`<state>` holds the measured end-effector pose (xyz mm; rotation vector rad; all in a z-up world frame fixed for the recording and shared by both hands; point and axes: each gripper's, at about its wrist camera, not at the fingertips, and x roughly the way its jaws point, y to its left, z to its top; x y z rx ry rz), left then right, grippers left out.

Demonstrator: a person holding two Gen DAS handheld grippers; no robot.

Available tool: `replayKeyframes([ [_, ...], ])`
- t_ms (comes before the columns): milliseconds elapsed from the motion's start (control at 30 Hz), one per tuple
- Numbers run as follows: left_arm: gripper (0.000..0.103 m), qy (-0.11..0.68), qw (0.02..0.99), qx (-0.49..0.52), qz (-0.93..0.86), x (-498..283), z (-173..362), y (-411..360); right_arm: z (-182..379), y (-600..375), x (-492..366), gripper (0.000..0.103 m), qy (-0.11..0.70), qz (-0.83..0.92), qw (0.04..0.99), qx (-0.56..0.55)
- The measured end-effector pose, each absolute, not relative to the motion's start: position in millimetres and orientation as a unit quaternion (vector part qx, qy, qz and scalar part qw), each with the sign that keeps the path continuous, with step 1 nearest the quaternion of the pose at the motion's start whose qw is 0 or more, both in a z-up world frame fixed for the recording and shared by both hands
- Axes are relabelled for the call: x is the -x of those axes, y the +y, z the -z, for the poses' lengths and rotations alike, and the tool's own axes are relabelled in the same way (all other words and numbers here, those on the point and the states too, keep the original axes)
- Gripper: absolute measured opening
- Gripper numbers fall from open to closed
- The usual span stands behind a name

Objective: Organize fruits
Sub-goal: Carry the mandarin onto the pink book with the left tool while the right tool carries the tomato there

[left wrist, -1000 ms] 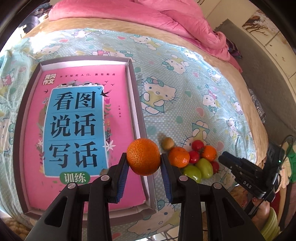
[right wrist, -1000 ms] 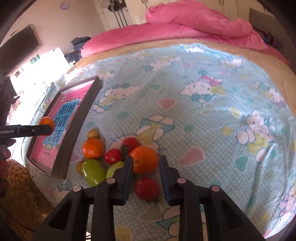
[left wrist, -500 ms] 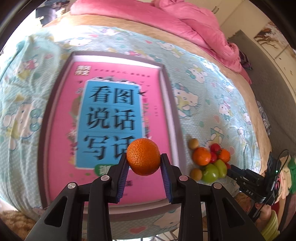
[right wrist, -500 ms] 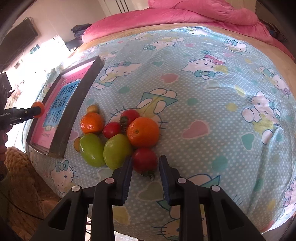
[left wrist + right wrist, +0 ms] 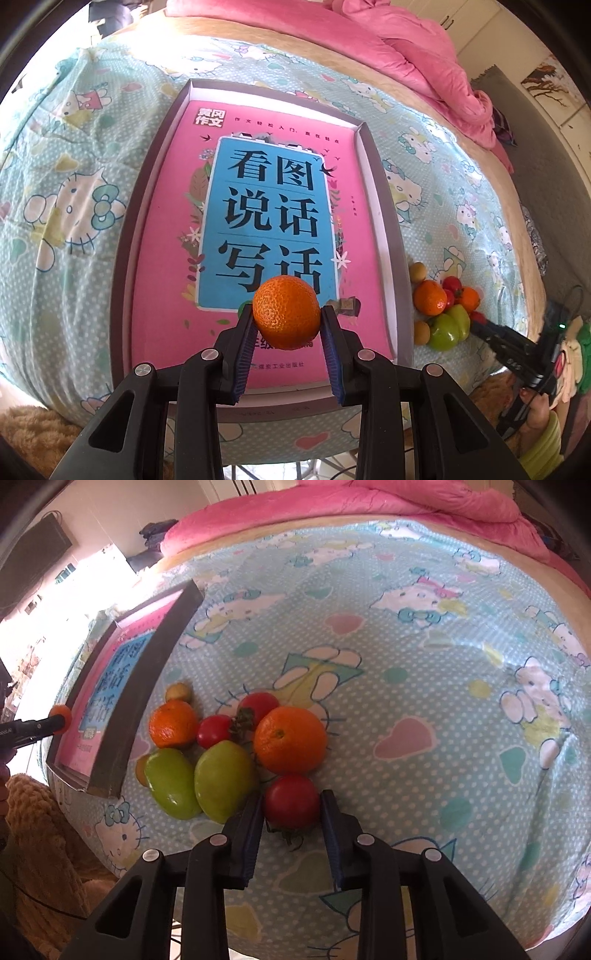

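My left gripper is shut on a small orange, held above the pink and blue book that lies in a grey shallow box. Right of the box the fruit pile lies on the sheet: a big orange, a smaller orange, two green fruits, small tomatoes and a brown fruit. My right gripper stands narrow around a red tomato at the pile's near edge. Its pads touch both sides while the tomato rests on the sheet.
A cartoon-cat bedsheet covers the bed, and a pink quilt is heaped at the far side. The bed's near edge drops to a beige fluffy rug. A hand in a green sleeve holds the right gripper.
My left gripper carried the small orange leftward from the box's right rim to over the book. My right gripper drew back from the big orange and came down around the red tomato.
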<state>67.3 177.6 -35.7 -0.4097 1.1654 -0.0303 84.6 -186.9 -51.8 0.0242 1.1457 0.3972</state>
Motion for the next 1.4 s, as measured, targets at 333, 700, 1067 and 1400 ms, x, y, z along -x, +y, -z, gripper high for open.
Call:
replayKeyframes([
  [333, 0.035, 0.545, 0.817, 0.187, -0.009, -60.4, 35.1, 195.3, 7.6, -139.8, -53.2, 0.031, 0.466, -0.245, 0.85, 0.003],
  [700, 0.035, 0.55, 0.816, 0.175, -0.025, -43.5, 40.6, 209.7, -1.3, -35.8, -54.7, 0.031, 0.445, -0.33, 0.832, -0.009],
  [1067, 0.035, 0.559, 0.812, 0.169, -0.03, -48.2, 56.8, 204.7, 29.8, 12.2, -46.1, 0.031, 0.467, -0.342, 0.814, 0.049],
  [1400, 0.035, 0.568, 0.807, 0.158, -0.03, -53.2, 64.7, 198.5, 39.6, 12.1, -48.1, 0.031, 0.476, -0.332, 0.813, 0.056],
])
